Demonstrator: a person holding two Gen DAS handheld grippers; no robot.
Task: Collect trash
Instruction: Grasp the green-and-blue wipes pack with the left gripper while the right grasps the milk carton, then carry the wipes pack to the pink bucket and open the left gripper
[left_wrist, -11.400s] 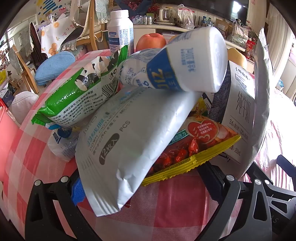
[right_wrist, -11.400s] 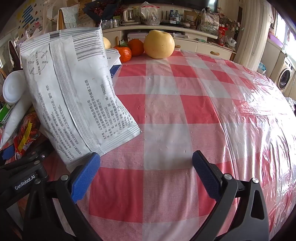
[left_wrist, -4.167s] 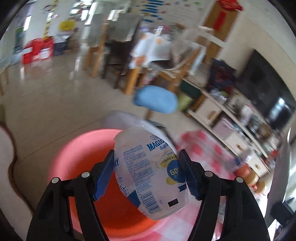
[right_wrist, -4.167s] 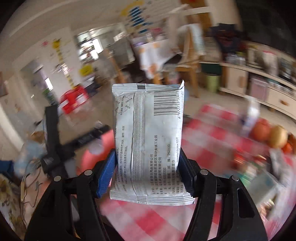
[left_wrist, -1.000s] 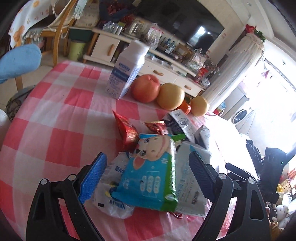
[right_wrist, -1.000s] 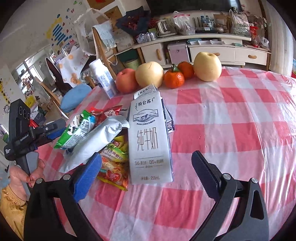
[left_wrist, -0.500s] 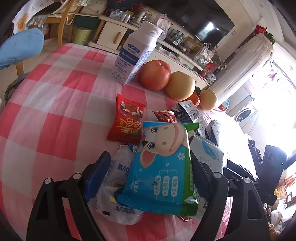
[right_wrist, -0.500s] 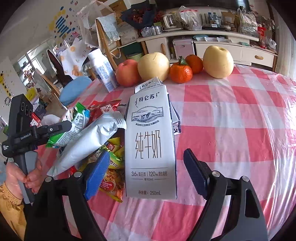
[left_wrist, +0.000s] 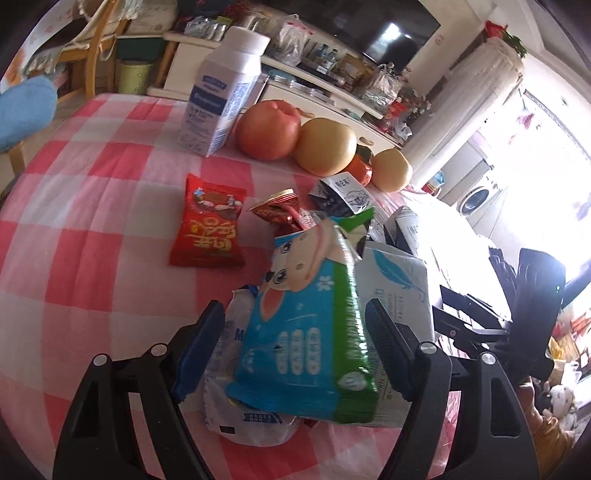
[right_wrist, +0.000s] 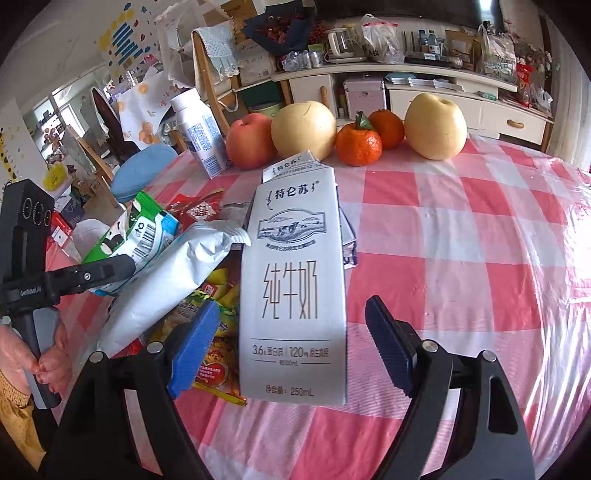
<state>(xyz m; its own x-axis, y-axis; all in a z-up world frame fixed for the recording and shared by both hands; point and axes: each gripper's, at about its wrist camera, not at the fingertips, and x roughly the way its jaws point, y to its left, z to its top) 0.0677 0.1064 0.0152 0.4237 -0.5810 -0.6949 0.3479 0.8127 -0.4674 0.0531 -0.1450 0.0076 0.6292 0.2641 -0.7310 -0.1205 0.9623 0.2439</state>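
The worktop (left_wrist: 92, 206) is round and wears a red-and-white checked cloth under clear plastic film. At its far edge stand a white plastic bottle with a blue label (left_wrist: 225, 99), a red apple (left_wrist: 267, 129), two yellow pears (right_wrist: 436, 125) and two oranges (right_wrist: 358, 144). Beyond are wooden chairs, a blue cushion (right_wrist: 142, 170), a white sideboard crowded with clutter, and a washing machine (left_wrist: 476, 203) at the right.

The trash lies heaped near the near edge. The left claw (left_wrist: 295, 347) has been closing, and its blue pads flank a blue-and-green cartoon wrapper (left_wrist: 310, 325) without clearly pressing it. A red snack packet (left_wrist: 210, 221) lies apart, to the left of the heap. The right claw (right_wrist: 291, 347) has been closing and straddles a flattened grey milk carton (right_wrist: 295, 288), with gaps showing at both pads.
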